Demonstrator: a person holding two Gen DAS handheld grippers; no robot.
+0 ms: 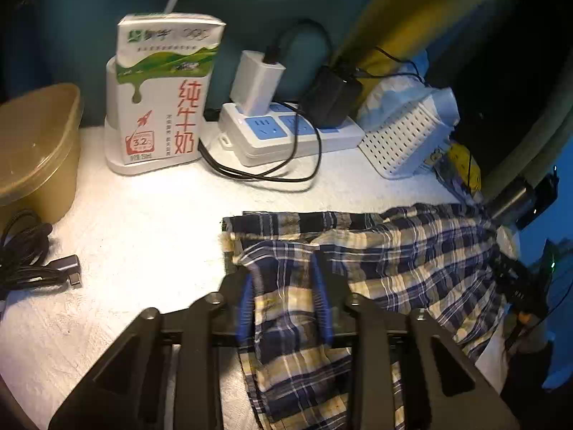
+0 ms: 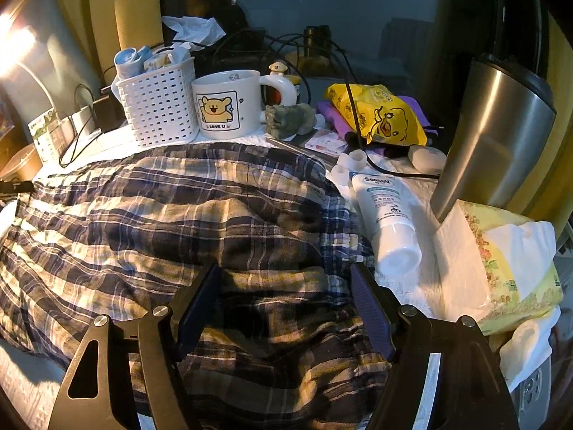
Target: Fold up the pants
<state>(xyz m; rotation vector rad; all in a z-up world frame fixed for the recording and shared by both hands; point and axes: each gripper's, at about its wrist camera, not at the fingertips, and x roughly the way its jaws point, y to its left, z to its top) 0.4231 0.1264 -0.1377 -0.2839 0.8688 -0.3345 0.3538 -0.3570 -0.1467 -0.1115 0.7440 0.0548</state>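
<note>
Pants (image 2: 200, 215): rumpled on worktop (image 1: 143, 222), fold barely begun; left gripper (image 1: 284, 294) fingers pinching a cloth ridge, right gripper (image 2: 286, 297) fingers spread over the near edge.

Milk carton (image 1: 161, 89), power strip (image 1: 286, 132), mug (image 2: 227, 104), basket (image 2: 157, 104).

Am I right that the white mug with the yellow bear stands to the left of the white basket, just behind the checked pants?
Not quite: the white mug stands to the right of the white basket, not the left. It does sit just behind the checked pants, as the right wrist view shows.
</note>
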